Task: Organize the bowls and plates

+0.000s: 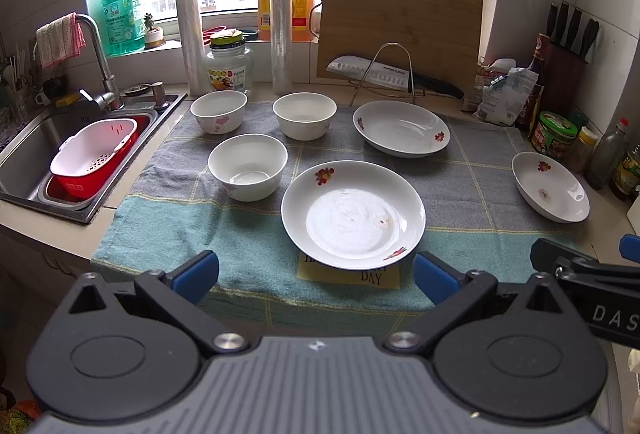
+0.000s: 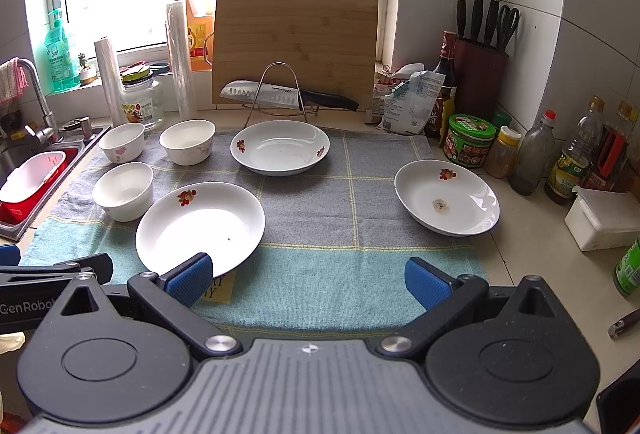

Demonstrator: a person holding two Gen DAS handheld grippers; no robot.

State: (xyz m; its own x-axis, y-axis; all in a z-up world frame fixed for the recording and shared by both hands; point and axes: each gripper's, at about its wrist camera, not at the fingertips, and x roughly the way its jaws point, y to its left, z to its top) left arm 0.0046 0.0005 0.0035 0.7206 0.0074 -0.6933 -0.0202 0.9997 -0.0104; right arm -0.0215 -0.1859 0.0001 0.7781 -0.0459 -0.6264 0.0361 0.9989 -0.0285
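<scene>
Three white bowls stand on the checked cloth: a near bowl (image 1: 248,172) (image 2: 124,190), a far left bowl (image 1: 219,111) (image 2: 122,142) and a far middle bowl (image 1: 305,115) (image 2: 187,141). Three flowered white plates lie apart: a near plate (image 1: 353,214) (image 2: 200,226), a far plate (image 1: 401,128) (image 2: 280,147), and a right plate (image 1: 550,186) (image 2: 447,197) half off the cloth. My left gripper (image 1: 316,276) is open, just short of the near plate. My right gripper (image 2: 308,280) is open over the cloth's front, its left finger by the near plate's rim.
A sink (image 1: 24,154) with a red-and-white basket (image 1: 94,154) lies left. A cutting board (image 1: 400,30), knife on a wire rack (image 1: 392,74), jar (image 1: 229,64) and film rolls stand behind. Sauce bottles and jars (image 2: 532,154), a knife block (image 2: 482,74) and a white box (image 2: 604,220) crowd the right.
</scene>
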